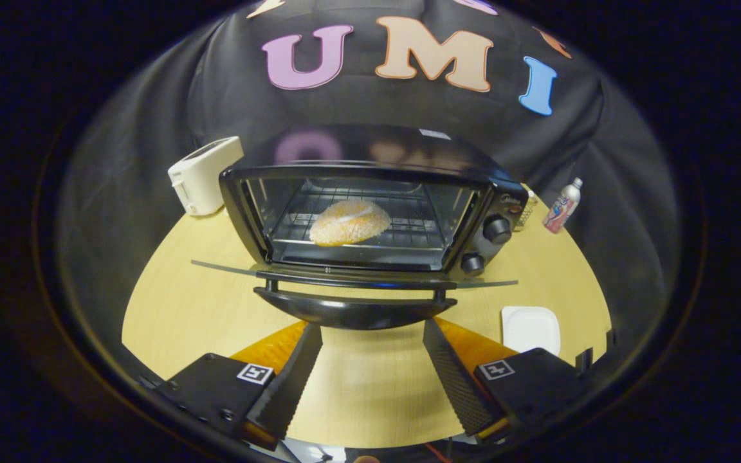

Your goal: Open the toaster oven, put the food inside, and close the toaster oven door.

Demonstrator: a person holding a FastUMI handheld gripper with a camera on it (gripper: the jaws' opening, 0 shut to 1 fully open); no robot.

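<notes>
Oven [370, 193]: door [354, 283] down flat, wide open.
Food [349, 222]: sitting on the rack inside.
My tool [372, 334]: fingers spread, empty, just short of the door handle [354, 310].

Cloth-walled booth [152, 128], kitchen tabletop [177, 302]

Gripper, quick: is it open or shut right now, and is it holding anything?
Gripper: open, holding nothing; its fingers sit spread just before the handle of the toaster oven's lowered door. The food lies on the rack inside.
</notes>
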